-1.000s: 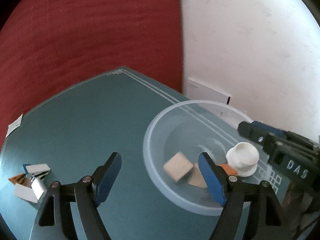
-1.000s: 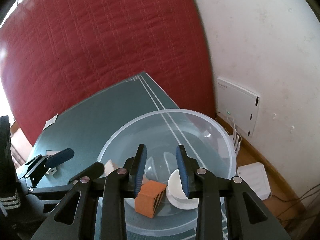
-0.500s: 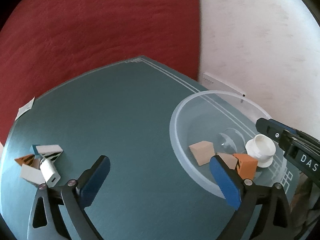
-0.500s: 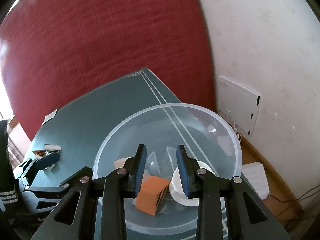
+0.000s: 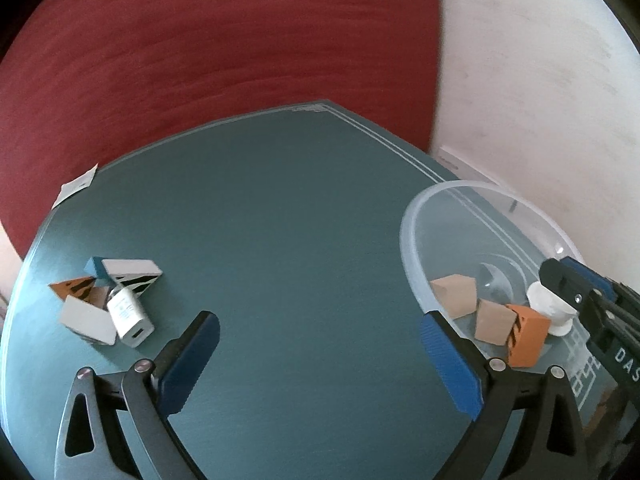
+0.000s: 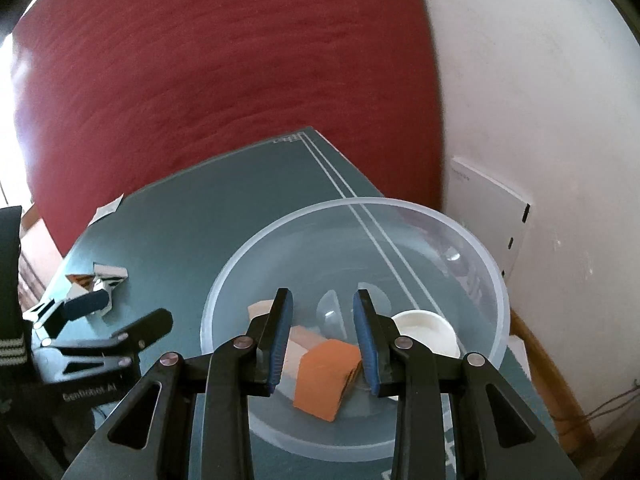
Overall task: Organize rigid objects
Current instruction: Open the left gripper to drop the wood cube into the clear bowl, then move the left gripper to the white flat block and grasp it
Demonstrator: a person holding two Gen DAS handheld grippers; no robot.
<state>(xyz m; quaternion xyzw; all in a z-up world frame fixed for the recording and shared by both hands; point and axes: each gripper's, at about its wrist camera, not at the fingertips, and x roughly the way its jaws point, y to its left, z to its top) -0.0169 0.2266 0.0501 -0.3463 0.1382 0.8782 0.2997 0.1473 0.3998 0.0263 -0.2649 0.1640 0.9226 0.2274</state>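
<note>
We see soft daylight in both views — strongest on the white wall (image 5: 540, 92) at right and blown out at the right wrist view's far-left edge. The fisheye bends the table (image 5: 280, 220) edges, corners go black, and the red backdrop (image 6: 224, 80) looks smeared.

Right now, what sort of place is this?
Probably a room at home: a teal table against a red quilted mattress, a white wall with a router-like box, cables trailing on the floor.

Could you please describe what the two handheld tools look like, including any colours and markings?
Both the left tool and right tool have black, cut-out finger frames with silver rivets and blue ribbed pads. White lettering marks each body, only partly readable. A dark sleeve with white stripes shows at the left edge.
</note>
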